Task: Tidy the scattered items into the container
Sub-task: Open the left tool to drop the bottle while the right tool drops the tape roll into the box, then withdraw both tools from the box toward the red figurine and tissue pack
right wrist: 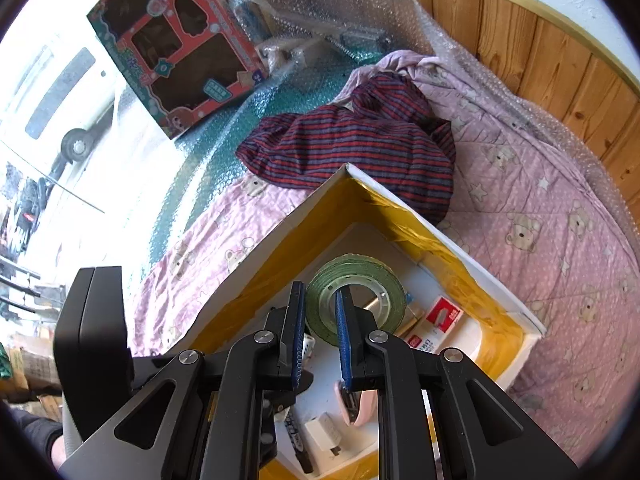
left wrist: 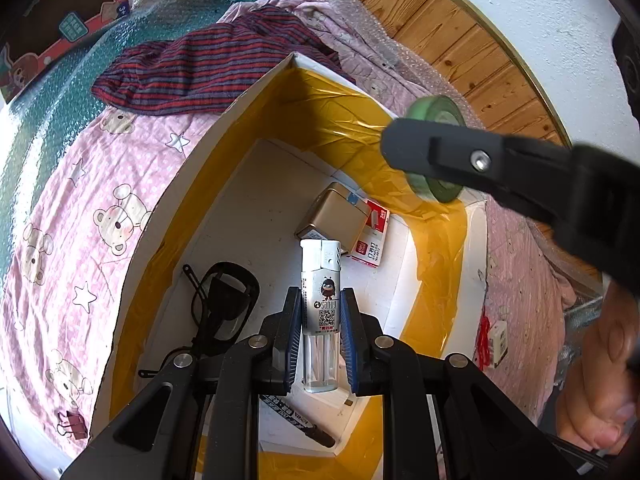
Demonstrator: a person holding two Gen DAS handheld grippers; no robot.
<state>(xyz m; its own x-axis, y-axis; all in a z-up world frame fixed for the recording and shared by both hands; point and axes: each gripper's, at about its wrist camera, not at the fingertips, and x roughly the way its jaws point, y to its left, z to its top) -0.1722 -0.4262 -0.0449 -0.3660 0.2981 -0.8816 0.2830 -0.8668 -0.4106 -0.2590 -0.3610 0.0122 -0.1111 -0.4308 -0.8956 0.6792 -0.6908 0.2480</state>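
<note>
While my left gripper pinches the lighter and my right gripper pinches the tape roll, both above the box, I lower each, then spread the fingers over bare floor.

Daylight is bright; the window blows out white at left in the right wrist view. Fisheye bending curves the edges, corners vignette black, focus stays sharp.
</note>
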